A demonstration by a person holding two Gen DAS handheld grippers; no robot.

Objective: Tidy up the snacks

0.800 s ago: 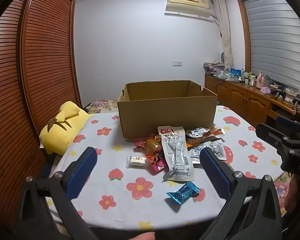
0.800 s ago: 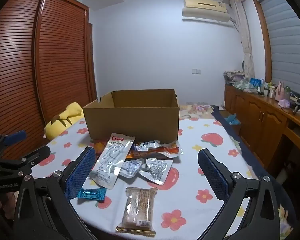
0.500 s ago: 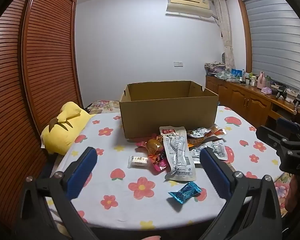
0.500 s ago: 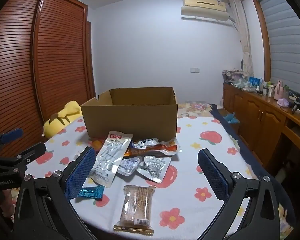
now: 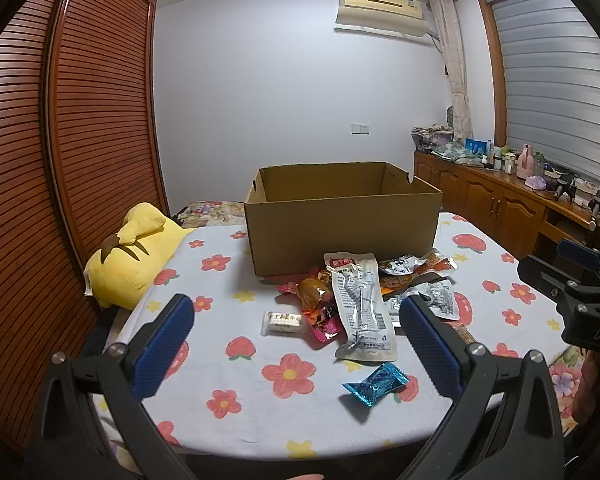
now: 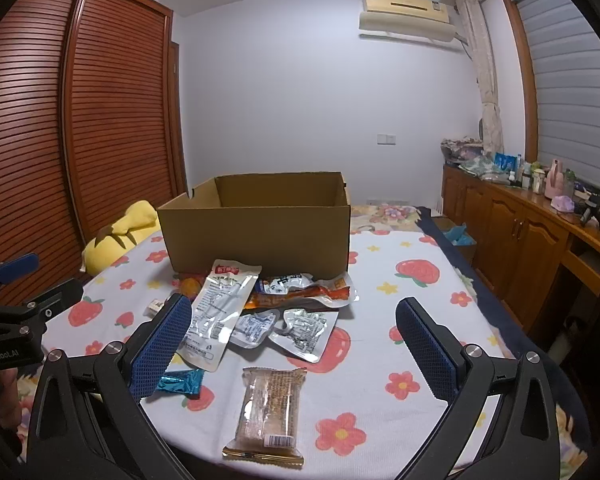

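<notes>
Snacks [image 5: 360, 304] are being left loose near the open box [image 5: 340, 224]; both grippers [image 5: 296, 344] [image 6: 292, 344] are being held wide and empty for picking.

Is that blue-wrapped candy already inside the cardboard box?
No, the blue-wrapped candy lies on the flowered tablecloth, well in front of the cardboard box.

A flower-print tablecloth [image 5: 228, 368] is spread over the table, on which a cardboard box [image 5: 342, 232], loose snack packets [image 6: 224, 312] and a yellow plush [image 5: 136, 256] are laid.
</notes>
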